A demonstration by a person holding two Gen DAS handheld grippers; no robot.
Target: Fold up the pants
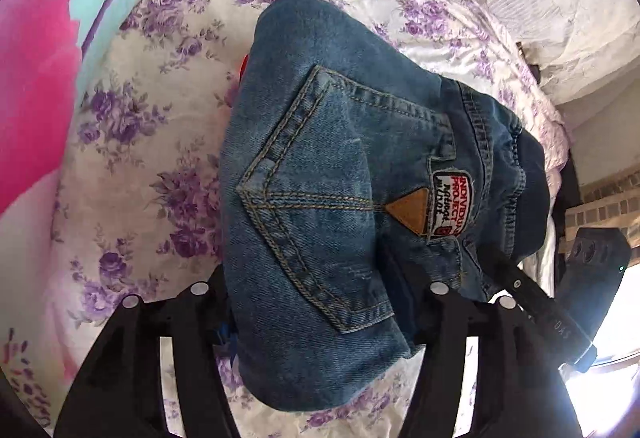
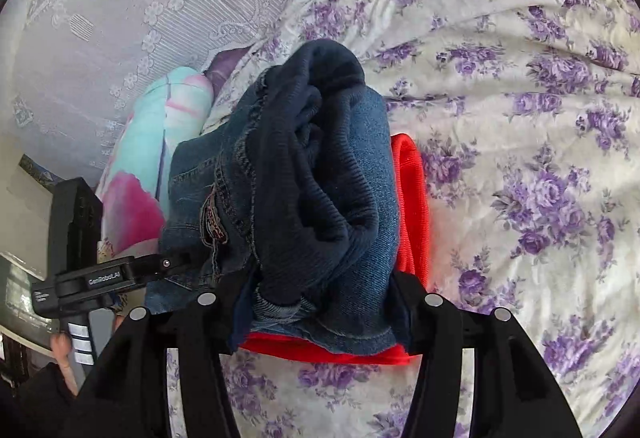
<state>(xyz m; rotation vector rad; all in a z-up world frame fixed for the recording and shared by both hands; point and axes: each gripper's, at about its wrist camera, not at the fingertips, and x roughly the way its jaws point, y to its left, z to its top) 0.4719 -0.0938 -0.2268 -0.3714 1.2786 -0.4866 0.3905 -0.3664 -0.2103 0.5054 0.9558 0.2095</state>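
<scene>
Blue denim pants (image 1: 332,174) are folded into a thick bundle, back pocket and a sewn patch facing up. My left gripper (image 1: 320,298) is shut on the bundle's near edge. In the right wrist view the same pants (image 2: 320,198) show their dark ribbed waistband end, and my right gripper (image 2: 320,302) is shut on that end. The bundle rests on or just over a red garment (image 2: 412,206); I cannot tell which. The right gripper body (image 1: 560,302) shows at the left view's right edge.
A floral purple-and-white bedsheet (image 2: 520,118) covers the bed. A pink and turquoise pillow (image 1: 60,38) lies at the left. A lace-patterned cover (image 2: 120,18) lies at the back. The left gripper's handle (image 2: 80,278) and the hand on it show low at the left.
</scene>
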